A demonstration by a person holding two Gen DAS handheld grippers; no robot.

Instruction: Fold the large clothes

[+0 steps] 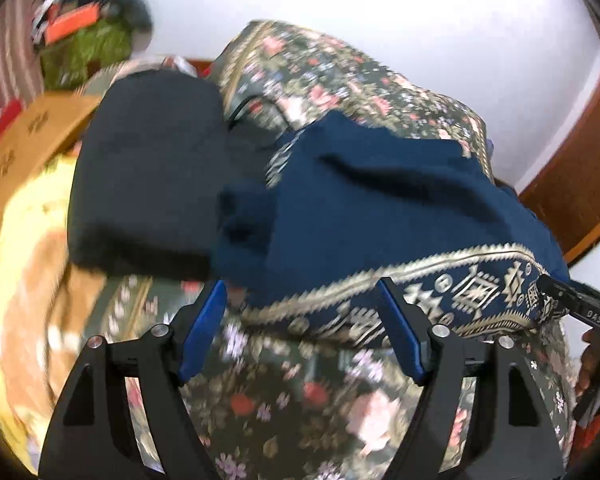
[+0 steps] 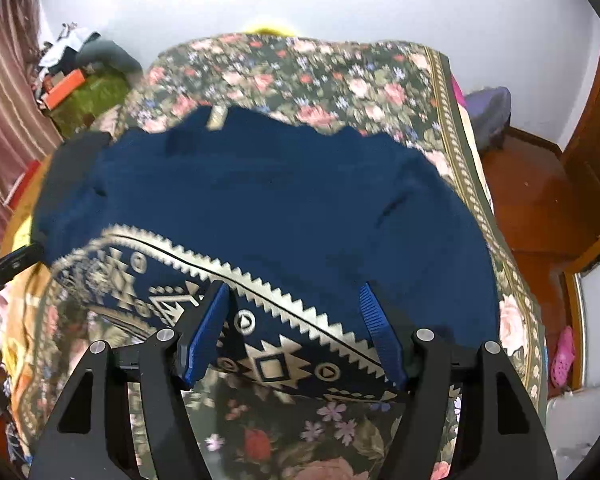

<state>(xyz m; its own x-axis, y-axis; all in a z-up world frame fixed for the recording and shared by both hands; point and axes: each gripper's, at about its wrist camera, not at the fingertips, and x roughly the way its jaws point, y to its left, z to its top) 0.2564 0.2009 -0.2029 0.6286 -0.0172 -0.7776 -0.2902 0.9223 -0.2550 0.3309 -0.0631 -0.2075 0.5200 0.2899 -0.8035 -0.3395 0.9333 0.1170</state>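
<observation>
A large navy blue garment (image 2: pixel 284 204) with a gold patterned hem band (image 2: pixel 276 364) lies spread on a floral bedspread (image 2: pixel 324 76). It also shows in the left wrist view (image 1: pixel 380 216), with its hem band (image 1: pixel 460 300) nearest me. My left gripper (image 1: pixel 302 292) is open and empty, just above the hem's left end. My right gripper (image 2: pixel 294 296) is open and empty, its blue pads (image 2: pixel 208 332) straddling the hem band near the front edge. The right gripper's tip (image 1: pixel 572 300) shows at the right in the left wrist view.
A black folded cloth (image 1: pixel 148 184) lies on the bed left of the blue garment. A yellow-orange blanket (image 1: pixel 32 248) and a wooden box (image 1: pixel 36 136) sit further left. Clutter on a green cloth (image 2: pixel 88 96) stands by the wall. A wooden floor (image 2: pixel 536 216) and door (image 2: pixel 596 148) are right of the bed.
</observation>
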